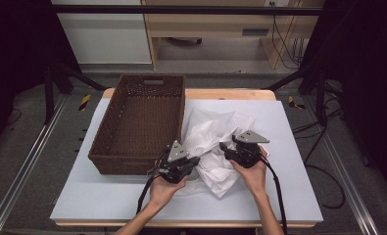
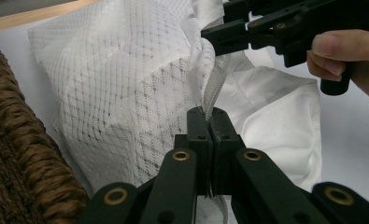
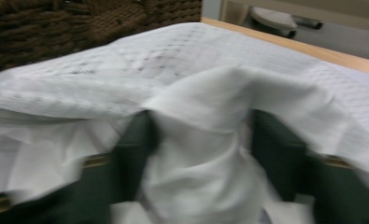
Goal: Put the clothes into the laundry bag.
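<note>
1. Nowhere on the cloth, the basket or the grippers is there a brand, label or word that can be read.
2. A white mesh cloth lies crumpled on the pale table, just right of the brown woven basket and touching its right wall.
3. The left gripper is clenched on a thin edge of the cloth, with the fabric running up from between its closed jaws.
4. The right gripper has its jaws standing apart with a bunch of cloth draped between and over them; whether the pads press on it is unclear, since its own view is blurred.
5. In the left gripper view, the right gripper and the person's fingers sit at the cloth's upper edge, and the basket's wall cuts off the left side.
6. Cloth folds hide the table beneath them and most of the right gripper's jaws.
7. Beyond the table, cables trail over the grey floor beside dark frame legs.
</note>
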A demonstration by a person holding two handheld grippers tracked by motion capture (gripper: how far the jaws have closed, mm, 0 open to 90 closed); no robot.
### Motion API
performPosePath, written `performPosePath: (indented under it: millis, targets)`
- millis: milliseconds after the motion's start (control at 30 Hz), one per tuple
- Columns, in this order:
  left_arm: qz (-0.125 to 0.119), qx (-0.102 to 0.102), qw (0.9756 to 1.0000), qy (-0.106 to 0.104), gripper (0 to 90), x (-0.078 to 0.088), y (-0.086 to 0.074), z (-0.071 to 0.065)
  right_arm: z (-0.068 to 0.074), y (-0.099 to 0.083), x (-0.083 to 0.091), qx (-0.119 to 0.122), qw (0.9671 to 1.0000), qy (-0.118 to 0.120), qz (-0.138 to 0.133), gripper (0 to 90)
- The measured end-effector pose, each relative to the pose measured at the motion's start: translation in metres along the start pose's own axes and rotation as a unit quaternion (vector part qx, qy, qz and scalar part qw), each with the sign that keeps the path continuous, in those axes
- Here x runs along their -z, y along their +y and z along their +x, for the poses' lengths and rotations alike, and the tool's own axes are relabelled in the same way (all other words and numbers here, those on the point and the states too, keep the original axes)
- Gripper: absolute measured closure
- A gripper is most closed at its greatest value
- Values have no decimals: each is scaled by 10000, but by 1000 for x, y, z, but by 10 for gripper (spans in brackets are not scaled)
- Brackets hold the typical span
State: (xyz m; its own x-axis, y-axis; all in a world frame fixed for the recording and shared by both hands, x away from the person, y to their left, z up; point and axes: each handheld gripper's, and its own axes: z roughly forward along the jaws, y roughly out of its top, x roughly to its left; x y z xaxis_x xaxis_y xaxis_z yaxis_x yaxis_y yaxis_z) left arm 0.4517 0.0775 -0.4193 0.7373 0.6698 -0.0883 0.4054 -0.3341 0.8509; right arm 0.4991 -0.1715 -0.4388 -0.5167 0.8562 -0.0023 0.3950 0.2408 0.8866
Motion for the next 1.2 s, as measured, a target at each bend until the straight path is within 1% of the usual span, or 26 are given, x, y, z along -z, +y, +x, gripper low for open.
performPosePath:
  millis: [33,67,100,133,233,300,333,400,433,467,500,567,600,633,700,733,767,800,833,933,967,1000,1067,1100,1167,1200]
  targets:
    - [0,4,10000,-1,885,0,0,0,1,1,1,-45,10000,52,56,705]
    - [-6,13,10000,1,885,0,0,1,2,1,4,-21,10000,48,48,767]
    - [-9,20,10000,-1,885,0,0,1,4,2,9,57,10000,39,4,807]
    - [-14,27,10000,-6,885,0,0,1,5,3,14,92,10000,26,-17,826]
    - [-31,64,10000,-25,885,0,0,2,8,3,30,190,9997,67,-130,834]
    - [-50,79,10000,-21,884,1,1,2,13,2,37,350,9991,168,-174,825]
    - [-58,84,9999,-19,884,1,1,2,17,0,40,446,9986,206,-181,811]
    - [-69,88,9999,-9,885,2,1,3,25,-2,45,642,9974,204,-251,744]
    - [-62,90,9999,-17,885,2,1,3,27,-3,48,679,9971,201,-296,725]
    - [-69,89,9999,-12,884,3,1,3,28,-4,51,687,9969,206,-324,725]
    - [-69,88,9999,-12,884,3,1,2,28,-4,53,686,9969,201,-329,793]
    - [-73,84,9999,-13,885,2,2,2,27,-3,55,621,9972,306,-273,856]
    - [-77,88,9999,-14,885,3,2,2,27,-2,55,633,9972,278,-271,867]
    - [-88,92,9999,-14,884,3,2,2,28,-2,55,630,9971,327,-273,871]
    - [-105,113,9999,-4,884,4,3,3,34,-2,56,653,9963,459,-328,873]
    - [-112,125,9999,-7,885,5,3,3,39,-2,55,663,9957,568,-312,873]
    - [-141,171,9998,-29,885,5,3,3,43,-3,54,676,9950,673,-295,873]
    - [-162,201,9997,-54,885,7,3,3,50,-5,51,739,9938,806,-208,873]
    - [-195,198,9996,-59,885,8,4,2,56,-6,47,792,9929,886,-107,874]
    - [-314,156,9993,-106,885,14,8,-2,69,-10,26,869,9911,996,180,876]
    - [-337,114,9993,-119,885,16,9,-4,71,-12,17,810,9912,996,306,877]
    - [-364,79,9992,-122,885,17,10,-6,72,-13,7,817,9913,937,435,878]
    - [-356,23,9992,-163,885,18,10,-10,72,-14,-11,743,9933,669,578,877]
    - [-316,-8,9993,-182,885,18,10,-11,69,-14,-18,682,9949,490,550,877]
    - [-247,-24,9995,-175,885,15,8,-12,61,-15,-29,412,9983,97,389,877]
    - [-191,-23,9997,-174,885,12,7,-12,57,-15,-32,296,9991,14,300,875]
